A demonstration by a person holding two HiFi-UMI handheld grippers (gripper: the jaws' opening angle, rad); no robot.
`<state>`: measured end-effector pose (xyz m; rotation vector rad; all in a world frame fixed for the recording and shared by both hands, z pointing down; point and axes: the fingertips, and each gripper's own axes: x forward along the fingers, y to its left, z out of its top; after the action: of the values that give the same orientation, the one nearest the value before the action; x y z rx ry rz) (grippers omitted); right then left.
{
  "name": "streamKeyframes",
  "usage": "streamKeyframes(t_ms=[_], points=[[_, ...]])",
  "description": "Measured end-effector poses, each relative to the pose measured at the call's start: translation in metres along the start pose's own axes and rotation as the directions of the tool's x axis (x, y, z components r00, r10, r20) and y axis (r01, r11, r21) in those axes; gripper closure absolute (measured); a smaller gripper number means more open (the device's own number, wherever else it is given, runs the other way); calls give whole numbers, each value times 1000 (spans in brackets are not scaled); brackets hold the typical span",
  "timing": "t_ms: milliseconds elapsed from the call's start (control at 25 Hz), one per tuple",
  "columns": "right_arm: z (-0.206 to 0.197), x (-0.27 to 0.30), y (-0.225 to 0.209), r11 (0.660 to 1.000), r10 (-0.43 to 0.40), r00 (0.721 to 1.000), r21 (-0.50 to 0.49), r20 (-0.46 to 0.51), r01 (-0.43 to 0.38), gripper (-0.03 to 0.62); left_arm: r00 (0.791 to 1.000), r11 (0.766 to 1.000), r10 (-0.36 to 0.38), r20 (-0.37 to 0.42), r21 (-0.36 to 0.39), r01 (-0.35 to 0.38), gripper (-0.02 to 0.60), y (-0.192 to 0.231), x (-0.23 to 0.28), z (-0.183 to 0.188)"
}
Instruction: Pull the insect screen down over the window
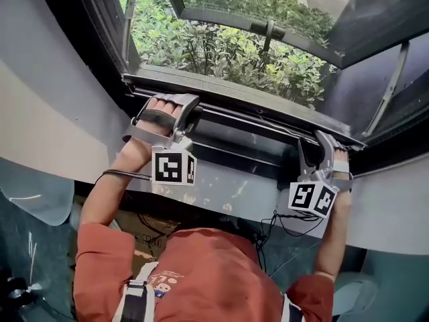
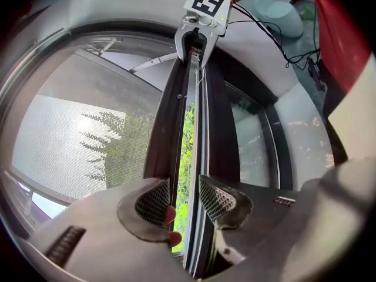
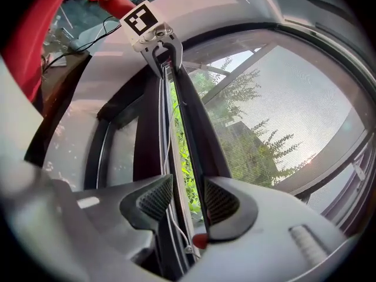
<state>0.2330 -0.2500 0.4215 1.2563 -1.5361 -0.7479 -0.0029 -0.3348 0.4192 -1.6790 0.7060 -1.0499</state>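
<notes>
Straddling the screen's bottom bar across mid-frame, left gripper and right gripper stand wide, unclenched. Bar likely stiff, mesh flimsy — grip the bar only.

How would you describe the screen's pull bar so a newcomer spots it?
Find the open window with green shrubs outside. Across its lower part runs a long dark metal bar, passing between the jaws of the left gripper and right gripper. Unlike the fixed frame rails nearby, it edges the grey mesh insect screen.
</notes>
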Motion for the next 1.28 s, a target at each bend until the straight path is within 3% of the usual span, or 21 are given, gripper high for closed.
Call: streamKeyframes(t_ms=[880,1280], points=[[-8,5,33,998,54,999,28,-7,-54,408,997,997,-72,-10,-32,72,423,-32,7,-5],[-11,6,44,996,68,998,66,-6,-67,402,995,996,-94,-25,-10,94,422,-44,8,-7]])
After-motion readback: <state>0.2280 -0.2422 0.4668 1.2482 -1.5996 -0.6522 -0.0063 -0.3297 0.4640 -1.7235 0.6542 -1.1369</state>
